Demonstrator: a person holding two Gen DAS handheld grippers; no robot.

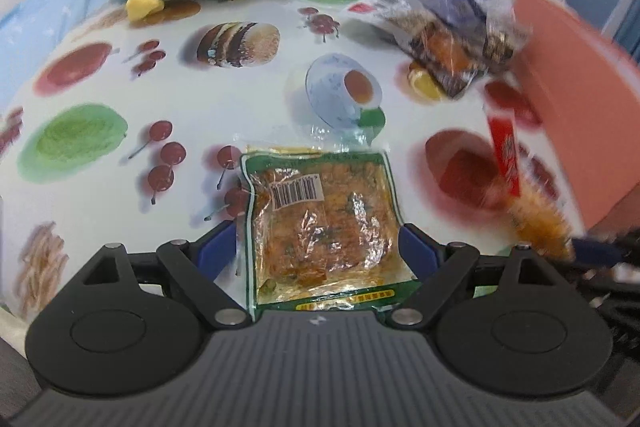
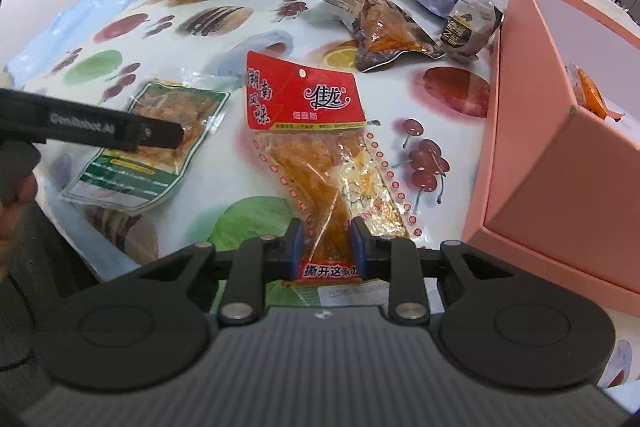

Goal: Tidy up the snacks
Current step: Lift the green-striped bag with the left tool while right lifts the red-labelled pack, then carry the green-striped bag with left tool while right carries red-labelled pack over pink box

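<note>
right tool (image 2: 326,247) clamped on red snack pack (image 2: 316,147), next into pink box (image 2: 532,155); left tool (image 1: 320,251) apart around green pack (image 1: 320,223), not gripping yet.

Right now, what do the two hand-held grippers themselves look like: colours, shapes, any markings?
Both match: the left hand-held gripper and the right hand-held gripper have matte black bodies with a ribbed grey centre, two round black discs, angular link arms with silver pivot pins, and blue finger pads. Seen from the right wrist view, the left one's side carries white "GenRobot.AI" lettering.
</note>
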